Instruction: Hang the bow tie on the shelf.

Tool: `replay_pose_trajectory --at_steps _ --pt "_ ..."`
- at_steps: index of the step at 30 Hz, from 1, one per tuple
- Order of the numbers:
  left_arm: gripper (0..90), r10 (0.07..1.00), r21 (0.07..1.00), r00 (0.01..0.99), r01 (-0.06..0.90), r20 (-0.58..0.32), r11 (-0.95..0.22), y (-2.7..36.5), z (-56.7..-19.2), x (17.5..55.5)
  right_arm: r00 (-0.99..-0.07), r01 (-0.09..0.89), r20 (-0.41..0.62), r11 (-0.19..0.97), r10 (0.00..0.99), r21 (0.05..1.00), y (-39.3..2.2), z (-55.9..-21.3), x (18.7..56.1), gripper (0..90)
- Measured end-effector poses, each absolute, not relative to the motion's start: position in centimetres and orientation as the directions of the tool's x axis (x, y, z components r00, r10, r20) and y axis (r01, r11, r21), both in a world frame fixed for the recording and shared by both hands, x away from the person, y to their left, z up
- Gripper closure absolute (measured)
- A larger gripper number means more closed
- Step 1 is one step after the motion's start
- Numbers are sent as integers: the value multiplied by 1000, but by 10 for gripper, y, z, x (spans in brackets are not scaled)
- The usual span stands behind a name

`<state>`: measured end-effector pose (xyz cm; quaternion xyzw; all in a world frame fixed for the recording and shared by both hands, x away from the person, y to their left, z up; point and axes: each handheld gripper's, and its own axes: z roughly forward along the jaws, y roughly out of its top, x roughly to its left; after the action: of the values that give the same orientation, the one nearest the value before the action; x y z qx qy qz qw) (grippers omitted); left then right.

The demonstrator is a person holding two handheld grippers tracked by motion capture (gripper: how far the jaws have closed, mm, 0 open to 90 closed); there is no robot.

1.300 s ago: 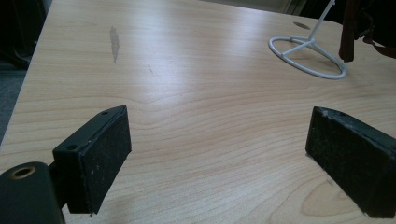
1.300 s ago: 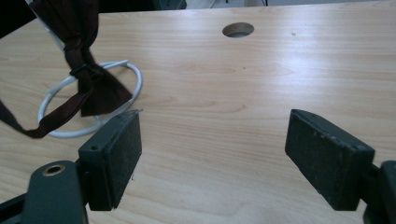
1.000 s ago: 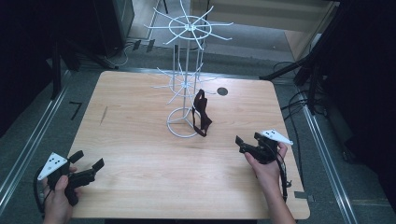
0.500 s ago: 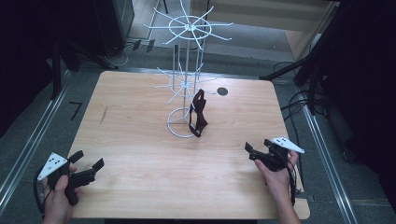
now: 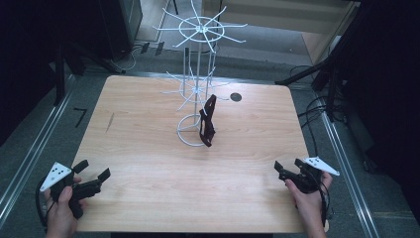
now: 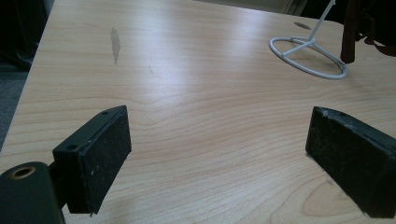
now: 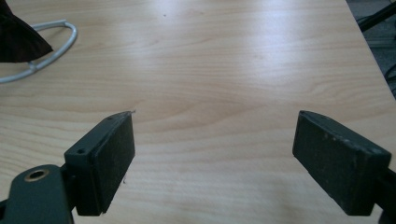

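A white wire display rack (image 5: 197,84) stands on its ring base (image 5: 190,134) in the middle of the wooden table (image 5: 148,163). A dark red strap-like item (image 5: 208,121) hangs from a lower arm of the rack, reaching down to the base. My left gripper (image 5: 94,169) sits at the near left corner, open, nothing between its pads (image 6: 95,156). My right gripper (image 5: 281,172) rests near the front right edge, open and empty, its pads (image 7: 105,156) wide apart. The ring base (image 6: 308,58) and the dark item (image 6: 349,39) lie far ahead in the left gripper view.
A small black round hole (image 5: 236,97) marks the table behind the rack. A dark smear (image 5: 110,121) lies on the left part of the top. Metal rails (image 5: 29,153) run along both sides, and cables (image 5: 317,106) trail on the floor at right.
My right gripper has drawn back from the rack toward the near right edge of the table, still open. The left gripper has kept still.
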<state>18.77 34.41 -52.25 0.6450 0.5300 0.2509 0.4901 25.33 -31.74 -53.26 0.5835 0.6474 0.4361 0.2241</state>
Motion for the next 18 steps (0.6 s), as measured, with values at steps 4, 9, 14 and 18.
replay_pose_trajectory --at_steps 4,9,14,18 --pt "73 928 898 315 438 -197 42 344 -523 188 -209 569 213 -58 954 820 -329 -538 245 131" --pt "73 928 898 315 439 -198 43 344 -523 188 -199 570 199 -52 960 820 -341 -542 235 131" --pt "73 928 898 315 438 -199 44 345 -523 188 -194 582 202 -53 960 812 -350 -546 225 132" --pt "73 929 898 314 438 -198 44 345 -523 188 -195 577 184 -39 963 816 -354 -547 218 132"
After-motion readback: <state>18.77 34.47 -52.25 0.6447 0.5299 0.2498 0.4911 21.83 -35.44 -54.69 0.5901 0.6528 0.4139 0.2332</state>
